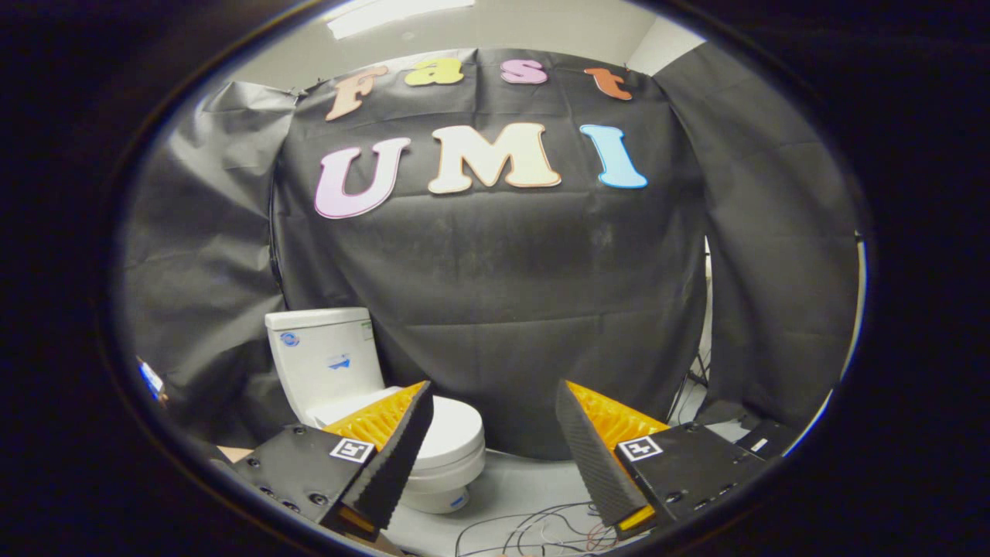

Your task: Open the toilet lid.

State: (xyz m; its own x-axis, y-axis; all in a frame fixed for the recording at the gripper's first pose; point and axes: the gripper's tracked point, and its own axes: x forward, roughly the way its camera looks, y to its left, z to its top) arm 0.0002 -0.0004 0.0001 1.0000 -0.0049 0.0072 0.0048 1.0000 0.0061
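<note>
A white toilet stands on the floor ahead and to the left of my fingers, in front of the black cloth wall. Its tank rises behind, and its lid lies flat and closed over the bowl. My gripper is open, with a wide gap and nothing between its fingers. The left finger overlaps the near left part of the lid in the view but stays well short of the toilet. The right finger is off to the toilet's right.
Loose cables lie on the pale floor just below and between the fingers. The black cloth wall closes off the space behind the toilet. At the far right a gap in the cloth shows stand legs.
</note>
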